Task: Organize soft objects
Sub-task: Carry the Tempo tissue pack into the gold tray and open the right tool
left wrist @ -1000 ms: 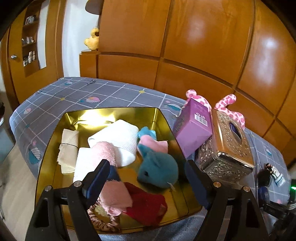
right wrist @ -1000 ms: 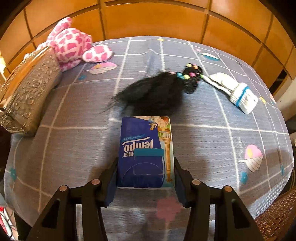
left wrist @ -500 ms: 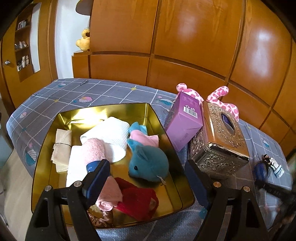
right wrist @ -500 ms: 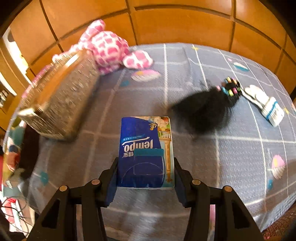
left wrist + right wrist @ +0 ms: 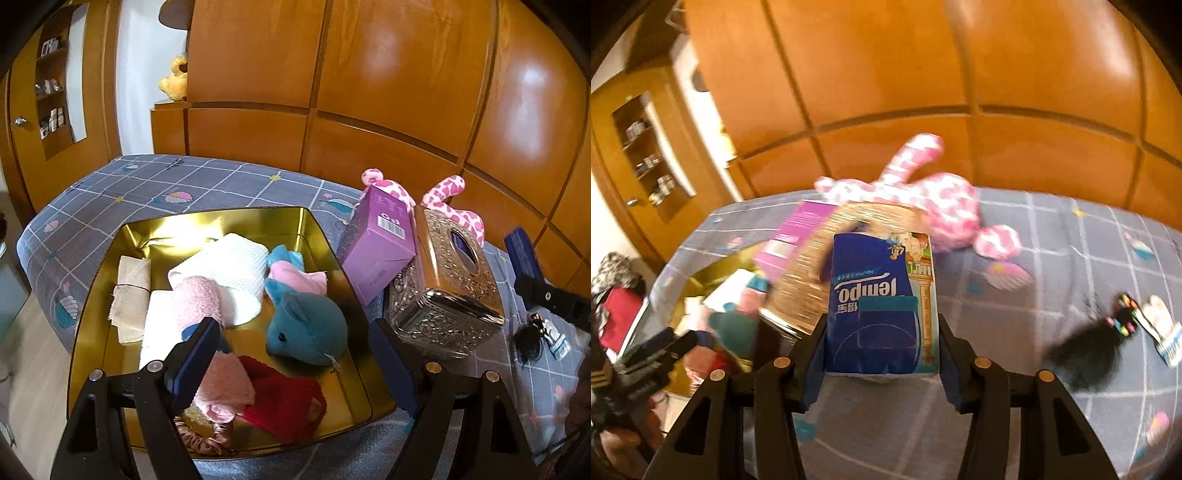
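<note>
Right gripper: clamped on a blue tissue pack, one pad against each long side, held clear above the grey checked cloth.
Tissue pack axis: long axis runs straight ahead between the fingers; printed face up, its lettering upside down to the camera.
Left gripper: jaws wide apart, holding nothing, hanging over the near edge of the gold tray.
Left view only: tray contents are sharp, with a teal plush, white towel, red cloth and pink rolls.
Right view only: the pack itself, blurred surroundings, a black hairpiece lying right of it.
Both views: pink spotted plush behind the embossed metal tissue box.
</note>
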{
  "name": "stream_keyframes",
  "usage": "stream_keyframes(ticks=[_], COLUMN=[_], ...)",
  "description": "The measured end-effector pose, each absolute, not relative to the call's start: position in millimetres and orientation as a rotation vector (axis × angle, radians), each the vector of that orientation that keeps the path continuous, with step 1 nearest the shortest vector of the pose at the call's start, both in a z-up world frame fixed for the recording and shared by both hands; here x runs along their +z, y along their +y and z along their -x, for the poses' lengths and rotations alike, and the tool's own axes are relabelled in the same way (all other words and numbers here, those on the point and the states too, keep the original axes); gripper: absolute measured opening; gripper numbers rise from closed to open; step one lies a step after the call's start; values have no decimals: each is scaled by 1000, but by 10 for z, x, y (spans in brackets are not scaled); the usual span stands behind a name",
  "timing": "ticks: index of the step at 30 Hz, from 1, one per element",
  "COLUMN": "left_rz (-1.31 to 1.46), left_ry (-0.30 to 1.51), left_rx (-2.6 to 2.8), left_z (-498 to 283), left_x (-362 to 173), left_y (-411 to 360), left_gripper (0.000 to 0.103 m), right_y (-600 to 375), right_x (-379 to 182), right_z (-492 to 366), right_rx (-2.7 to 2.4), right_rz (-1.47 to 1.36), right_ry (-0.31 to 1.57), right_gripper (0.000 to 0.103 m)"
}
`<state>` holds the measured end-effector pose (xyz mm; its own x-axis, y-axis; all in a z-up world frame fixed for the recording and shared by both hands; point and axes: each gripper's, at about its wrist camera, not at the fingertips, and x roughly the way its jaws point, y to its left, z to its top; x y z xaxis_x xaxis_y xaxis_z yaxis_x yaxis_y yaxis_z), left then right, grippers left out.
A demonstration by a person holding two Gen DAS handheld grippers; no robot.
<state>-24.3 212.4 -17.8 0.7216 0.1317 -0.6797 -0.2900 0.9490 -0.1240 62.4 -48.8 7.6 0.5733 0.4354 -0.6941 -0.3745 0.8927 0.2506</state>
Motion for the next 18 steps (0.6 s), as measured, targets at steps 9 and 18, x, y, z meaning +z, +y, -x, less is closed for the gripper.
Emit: stream_keyframes(ticks=[9,18], left_rz=[254,314], left_ry=[701,691], left_rx=[329,422], left_z=[261,287], left_x=[-122,-111], left_y=[2375,2734], left_gripper=[83,83], right_y=[263,1108], right_x=[184,14], right_z=[-651,-871], right_rx=[635,738], right_rz=[-6,14], right_ry=[844,941], right_gripper=[52,52])
